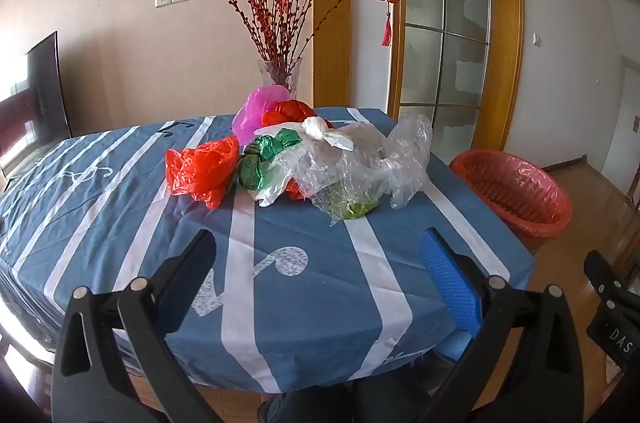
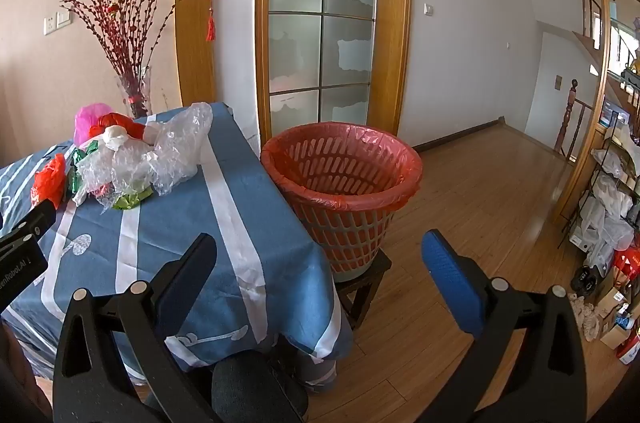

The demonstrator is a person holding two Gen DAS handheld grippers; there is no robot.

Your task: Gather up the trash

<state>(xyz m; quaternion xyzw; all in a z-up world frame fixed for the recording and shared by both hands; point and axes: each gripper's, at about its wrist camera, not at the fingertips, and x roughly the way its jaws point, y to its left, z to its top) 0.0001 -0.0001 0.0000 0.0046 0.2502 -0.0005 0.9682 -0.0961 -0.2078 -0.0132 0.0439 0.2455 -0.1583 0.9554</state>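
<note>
We're holding the left gripper (image 1: 318, 251) low over the near edge of the table (image 1: 100, 207), jaws spread wide, nothing between them, pointing at the trash pile. We're holding the right gripper (image 2: 319, 255) spread wide too, empty, hanging off the table's right corner and pointing toward the basket (image 2: 342, 179). The blue striped tablecloth (image 1: 320, 303) is covering the table. Mid-table, the pile is sitting bunched together: a red bag (image 1: 202, 169) on the left, a knotted green bag (image 1: 264, 159) touching it, crumpled clear plastic (image 1: 360, 163) spreading right over something yellow-green, a white knotted bag (image 1: 326, 133) on top. Behind those, a pink bag (image 1: 256, 111) and another red bundle (image 1: 292, 111). The basket, lined with a red bag, is sitting on a dark stool (image 2: 366, 283) just beside the table's right side. At the far edge, a glass vase (image 1: 280, 75) is holding red branches.
</note>
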